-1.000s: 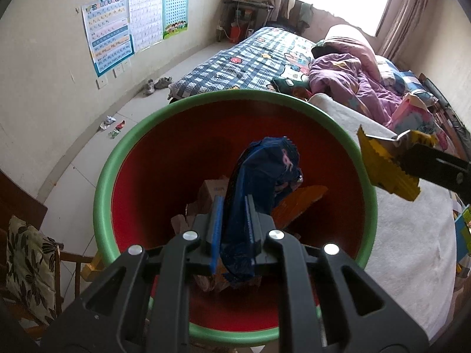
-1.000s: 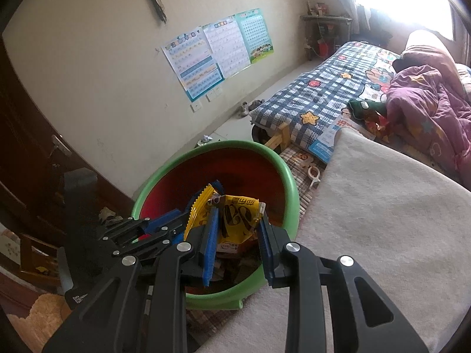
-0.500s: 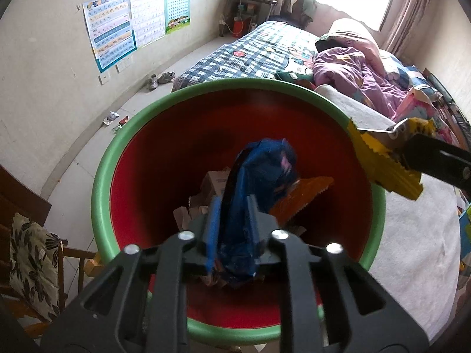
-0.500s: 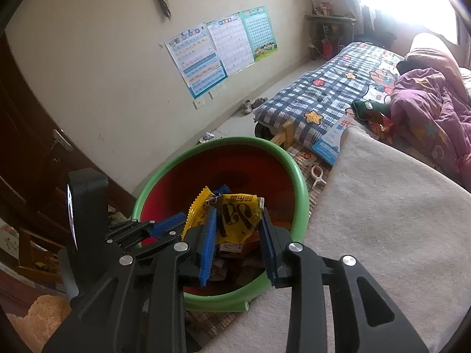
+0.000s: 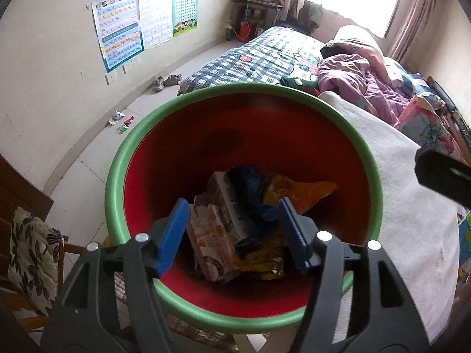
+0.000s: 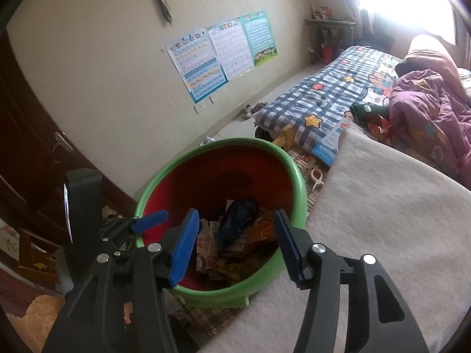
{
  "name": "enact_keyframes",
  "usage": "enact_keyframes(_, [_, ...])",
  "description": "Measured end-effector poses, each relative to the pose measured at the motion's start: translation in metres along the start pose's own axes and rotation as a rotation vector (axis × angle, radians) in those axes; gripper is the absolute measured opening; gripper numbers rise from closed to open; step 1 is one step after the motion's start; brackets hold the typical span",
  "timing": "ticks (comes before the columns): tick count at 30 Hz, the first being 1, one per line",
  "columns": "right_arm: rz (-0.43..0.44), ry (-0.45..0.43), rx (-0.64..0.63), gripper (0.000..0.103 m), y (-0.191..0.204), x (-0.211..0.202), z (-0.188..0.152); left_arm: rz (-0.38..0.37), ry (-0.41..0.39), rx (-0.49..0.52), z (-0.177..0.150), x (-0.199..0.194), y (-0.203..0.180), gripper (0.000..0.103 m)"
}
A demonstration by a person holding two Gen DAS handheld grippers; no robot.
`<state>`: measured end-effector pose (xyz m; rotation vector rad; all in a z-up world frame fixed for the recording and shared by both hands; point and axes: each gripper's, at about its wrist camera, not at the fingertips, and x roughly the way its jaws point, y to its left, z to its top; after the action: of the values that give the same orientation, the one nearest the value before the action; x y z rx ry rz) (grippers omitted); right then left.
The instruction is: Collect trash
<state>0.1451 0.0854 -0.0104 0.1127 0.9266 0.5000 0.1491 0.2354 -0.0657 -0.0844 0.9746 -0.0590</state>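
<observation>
A bin with a green rim (image 5: 117,176) and a red inside stands below both grippers, beside the bed. My left gripper (image 5: 232,206) hangs over it, its jaws opening and nothing between the pads. The dark blue wrapper (image 5: 247,176) lies loose on the pile in the bin, with a carton, an orange bag (image 5: 306,191) and a yellow wrapper (image 5: 260,260). My right gripper (image 6: 235,216) is over the near edge of the bin's rim (image 6: 294,176), jaws also opening and empty. The blue wrapper (image 6: 235,226) shows beneath it. One blue finger (image 6: 150,219) of the left gripper shows at the left.
A white blanket (image 5: 412,220) covers the bed edge right of the bin, with a plaid sheet (image 6: 323,94) and a purple quilt (image 6: 426,103) beyond. A chair with a floral cushion (image 5: 32,259) stands at the left. Small scraps (image 5: 120,120) and shoes (image 5: 167,81) lie on the floor by the wall.
Both grippers have opened. The blue wrapper left the left jaws and the yellow wrapper left the right jaws; both now lie in the bin.
</observation>
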Motion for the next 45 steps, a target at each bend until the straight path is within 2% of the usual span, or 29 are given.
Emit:
enact_keyframes(3, [-0.013,-0.018,0.017,0.066,-0.008,-0.009,-0.008,-0.015,-0.015,-0.004,-0.001,-0.005,-0.001,0.064])
enact_keyframes(7, [-0.025,-0.053,0.064,0.073,-0.024,-0.026,-0.021,-0.031,-0.054,-0.006,0.000,-0.016,-0.011,0.073])
enact_keyframes(9, [-0.036,-0.085,0.092,0.082,-0.034,-0.039,-0.026,-0.039,-0.075,-0.003,0.000,-0.022,-0.019,0.076])
enact_keyframes(12, [-0.050,-0.123,0.126,0.083,-0.047,-0.057,-0.035,-0.058,-0.115,0.017,-0.002,-0.033,-0.036,0.080])
enact_keyframes(13, [-0.054,-0.135,0.137,0.083,-0.052,-0.064,-0.038,-0.062,-0.130,0.026,-0.002,-0.036,-0.043,0.084])
enact_keyframes(17, [-0.080,-0.181,0.156,0.091,-0.065,-0.090,-0.049,-0.072,-0.193,0.049,-0.005,-0.051,-0.066,0.095])
enact_keyframes(24, [-0.138,-0.269,0.143,0.096,-0.081,-0.139,-0.076,-0.080,-0.351,0.025,-0.013,-0.084,-0.103,0.097])
enact_keyframes(25, [-0.153,-0.298,0.128,0.096,-0.080,-0.150,-0.080,-0.074,-0.392,0.020,-0.017,-0.092,-0.111,0.097])
enact_keyframes(29, [-0.207,-0.392,0.056,0.096,-0.078,-0.182,-0.093,-0.052,-0.471,0.038,-0.028,-0.109,-0.134,0.097])
enact_keyframes(34, [-0.201,-0.530,0.029,0.096,-0.086,-0.216,-0.112,0.004,-0.468,0.091,-0.041,-0.119,-0.168,0.097])
enact_keyframes(39, [-0.239,-0.730,0.027,0.096,-0.099,-0.252,-0.130,0.099,-0.508,0.069,-0.053,-0.132,-0.186,0.098])
enact_keyframes(41, [-0.266,-0.751,0.009,0.096,-0.103,-0.257,-0.134,0.115,-0.519,0.052,-0.055,-0.138,-0.193,0.098])
enact_keyframes(45, [-0.347,-0.696,-0.072,0.096,-0.108,-0.253,-0.145,0.150,-0.532,0.026,-0.061,-0.146,-0.202,0.098])
